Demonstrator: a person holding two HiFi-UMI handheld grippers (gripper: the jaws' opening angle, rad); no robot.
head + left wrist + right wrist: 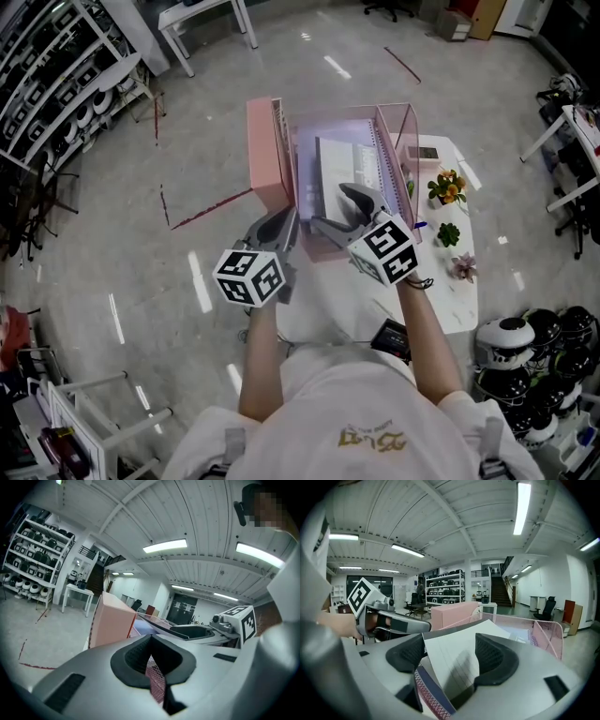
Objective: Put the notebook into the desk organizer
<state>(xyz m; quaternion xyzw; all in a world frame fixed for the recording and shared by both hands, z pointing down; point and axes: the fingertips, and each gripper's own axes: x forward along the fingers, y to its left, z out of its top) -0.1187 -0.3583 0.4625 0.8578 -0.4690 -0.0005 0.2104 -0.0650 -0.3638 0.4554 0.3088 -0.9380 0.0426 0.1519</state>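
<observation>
A pink mesh desk organizer (267, 155) stands on the white table (459, 281) in the head view. The spiral notebook (347, 164) lies inside it, lined pages up. My right gripper (345, 211) is over the organizer's near end. In the right gripper view its jaws (450, 641) stand open, with a lined notebook page (454, 663) loose between the pads. My left gripper (284, 225) is at the organizer's near left corner. Its pads (150, 639) meet at the tips, shut, and pink mesh shows through the gap below them. The organizer's solid pink side (112, 620) rises just beyond.
Small potted plants (447, 186) and a succulent (449, 233) stand on the table's right side. A black device (389, 336) lies near its front edge. Helmets (534, 347) are piled at the lower right, and shelving (56, 66) lines the far left.
</observation>
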